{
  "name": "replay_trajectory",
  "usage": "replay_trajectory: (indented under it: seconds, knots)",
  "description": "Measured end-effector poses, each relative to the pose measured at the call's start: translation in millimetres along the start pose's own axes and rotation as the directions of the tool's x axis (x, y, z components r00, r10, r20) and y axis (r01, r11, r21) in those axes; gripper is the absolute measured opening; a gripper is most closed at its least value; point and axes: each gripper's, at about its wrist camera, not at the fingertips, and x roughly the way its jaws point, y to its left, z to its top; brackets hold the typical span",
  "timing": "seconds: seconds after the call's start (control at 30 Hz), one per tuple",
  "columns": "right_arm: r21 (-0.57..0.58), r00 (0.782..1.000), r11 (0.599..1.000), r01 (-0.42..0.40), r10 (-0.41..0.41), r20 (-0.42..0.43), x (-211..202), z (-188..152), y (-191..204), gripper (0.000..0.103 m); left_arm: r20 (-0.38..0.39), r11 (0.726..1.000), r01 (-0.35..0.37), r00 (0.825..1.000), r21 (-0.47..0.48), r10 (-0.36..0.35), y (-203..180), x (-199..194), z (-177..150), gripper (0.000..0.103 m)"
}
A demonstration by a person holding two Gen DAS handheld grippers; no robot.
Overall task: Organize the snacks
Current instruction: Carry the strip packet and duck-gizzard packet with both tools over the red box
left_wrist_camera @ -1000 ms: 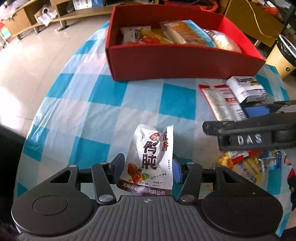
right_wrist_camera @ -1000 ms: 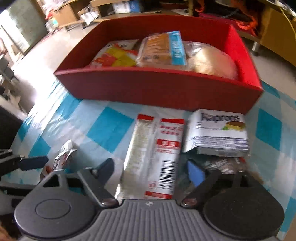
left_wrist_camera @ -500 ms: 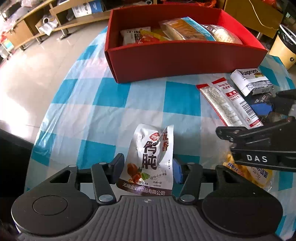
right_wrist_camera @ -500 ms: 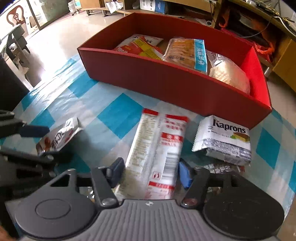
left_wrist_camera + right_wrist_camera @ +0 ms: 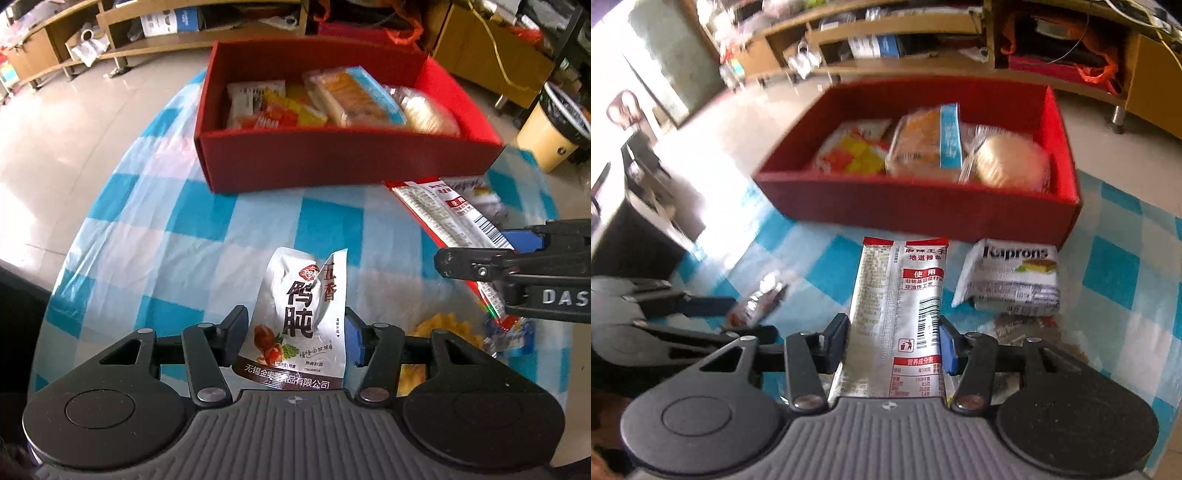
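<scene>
Between right tool (image 5: 892, 345) pads, now-clamped red-and-silver packet (image 5: 899, 314)

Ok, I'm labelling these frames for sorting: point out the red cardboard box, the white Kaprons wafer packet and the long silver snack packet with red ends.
Red cardboard box (image 5: 923, 206): right wrist view, front wall.
White Kaprons wafer packet (image 5: 1012, 273): right wrist view, printed top face.
Long silver snack packet (image 5: 897, 295): right wrist view, middle of its back.

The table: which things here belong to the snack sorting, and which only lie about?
Job:
- red box
- white pouch in left gripper
- long packet in right gripper
- Kaprons pack
- yellow bag

Lying about:
- bin
- shelves
</scene>
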Motion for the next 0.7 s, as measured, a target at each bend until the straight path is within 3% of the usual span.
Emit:
replay_trajectory:
  seconds: [0.33, 0.7]
  knots:
    - [0.042, 0.992, 0.999, -0.021, 0.016, 0.127, -32.2, 24.3, -1.5, 0.05, 0.136, 0.997, 0.036, 0.99, -0.062, -0.027, -0.5, -31.6, 41.0, 0.061]
    - [0.065, 0.979, 0.998, -0.014, 0.0, 0.205, -33.1, 57.0, -7.7, 0.05, 0.233, 0.995, -0.051, 0.97, -0.081, 0.069, -12.7, -31.1, 85.0, 0.061]
